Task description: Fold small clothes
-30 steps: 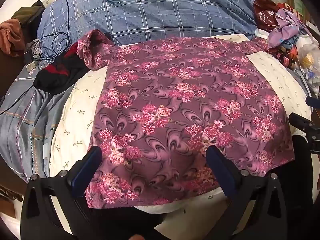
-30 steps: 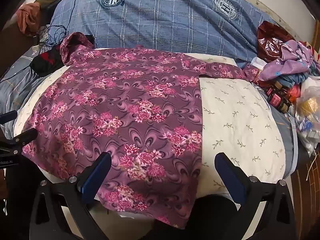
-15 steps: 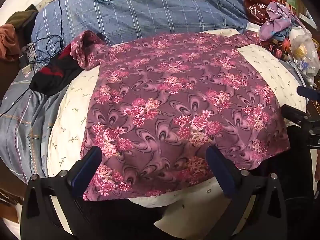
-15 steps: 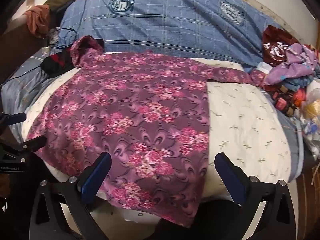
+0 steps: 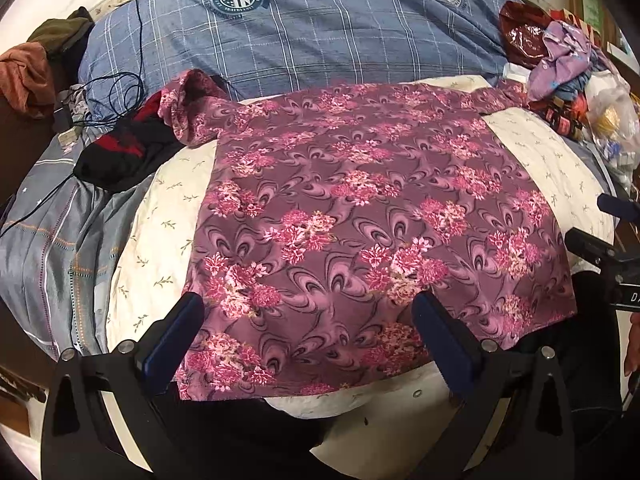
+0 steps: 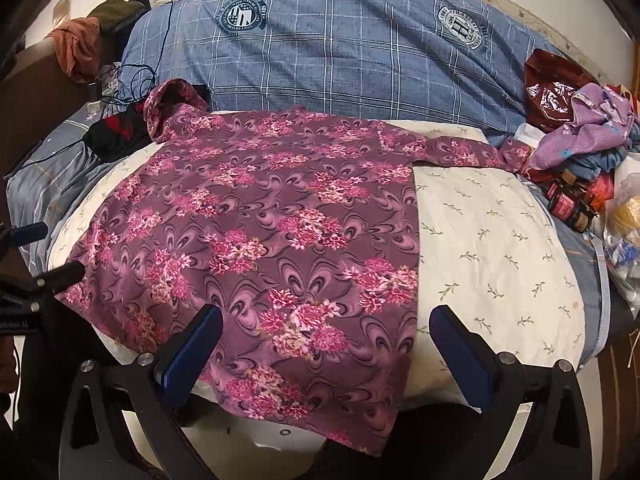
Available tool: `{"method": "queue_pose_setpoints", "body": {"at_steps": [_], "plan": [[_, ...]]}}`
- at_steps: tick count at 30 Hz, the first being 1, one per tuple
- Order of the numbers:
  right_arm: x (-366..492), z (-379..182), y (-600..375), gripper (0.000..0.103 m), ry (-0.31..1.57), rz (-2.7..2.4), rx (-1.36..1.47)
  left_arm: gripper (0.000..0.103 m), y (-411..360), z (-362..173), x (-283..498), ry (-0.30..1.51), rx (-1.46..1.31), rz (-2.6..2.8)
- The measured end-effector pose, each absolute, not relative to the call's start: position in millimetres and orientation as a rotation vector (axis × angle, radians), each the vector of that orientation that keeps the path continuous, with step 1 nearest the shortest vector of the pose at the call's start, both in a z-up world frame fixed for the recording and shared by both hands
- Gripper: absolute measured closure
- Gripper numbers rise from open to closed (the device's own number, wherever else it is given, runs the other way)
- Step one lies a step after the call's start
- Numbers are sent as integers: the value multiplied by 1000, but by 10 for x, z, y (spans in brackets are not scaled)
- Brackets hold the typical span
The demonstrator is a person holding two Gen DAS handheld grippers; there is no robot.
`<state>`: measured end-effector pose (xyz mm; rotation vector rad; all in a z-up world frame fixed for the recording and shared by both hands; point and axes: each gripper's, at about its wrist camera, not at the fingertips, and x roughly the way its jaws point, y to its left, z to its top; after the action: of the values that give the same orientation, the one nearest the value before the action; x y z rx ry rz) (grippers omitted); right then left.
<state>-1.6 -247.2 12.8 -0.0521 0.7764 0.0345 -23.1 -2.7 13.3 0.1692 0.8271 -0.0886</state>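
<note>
A purple long-sleeved shirt printed with pink flower clusters (image 5: 360, 216) lies spread flat on a cream cushion with small green sprigs (image 5: 160, 240), which rests on the bed. The shirt's hem hangs over the cushion's near edge. Its left sleeve is bunched up at the far left, lying against a black and red garment (image 5: 120, 152); its right sleeve (image 6: 472, 154) stretches out to the far right, its cuff reaching a heap of lilac and blue clothes (image 6: 588, 132).

The left hand-held gripper (image 5: 308, 336) hovers over the near left part of the hem, its two blue-padded fingers spread wide and holding nothing. The right hand-held gripper (image 6: 326, 346) hangs over the near right corner of the shirt, its fingers also spread wide and empty; its left finger sits above the fabric and its right finger above bare cushion. Whether either set of fingers touches the cloth cannot be told.

Beyond the shirt lies a blue checked duvet with round crests (image 6: 340, 48). A grey striped sheet (image 5: 52, 240) is rumpled at the left, with thin black cables (image 5: 116, 88) above it. At the far right sit a dark red shiny bag (image 6: 552, 80), small dark jars with red labels (image 6: 568, 204) and clear plastic bags (image 5: 612, 120).
</note>
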Motion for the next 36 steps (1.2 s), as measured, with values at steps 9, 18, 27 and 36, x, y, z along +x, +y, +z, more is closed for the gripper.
{"method": "queue_pose_setpoints", "body": {"at_steps": [9,18,27,36], "plan": [[-22,205,-2511,0,754,31,-48,0,-33,166,-242,809,159,-73],[-2,187,-2468,0,761,16,-82,0,2,156,-267,803,144,-62],[-8,84,-2536,0,807,1,-52,0,128,57,-251,826,136,-46],[-87,66,-2546,0,810,-8,-36,0,133,17,-241,827,143,-55]]}}
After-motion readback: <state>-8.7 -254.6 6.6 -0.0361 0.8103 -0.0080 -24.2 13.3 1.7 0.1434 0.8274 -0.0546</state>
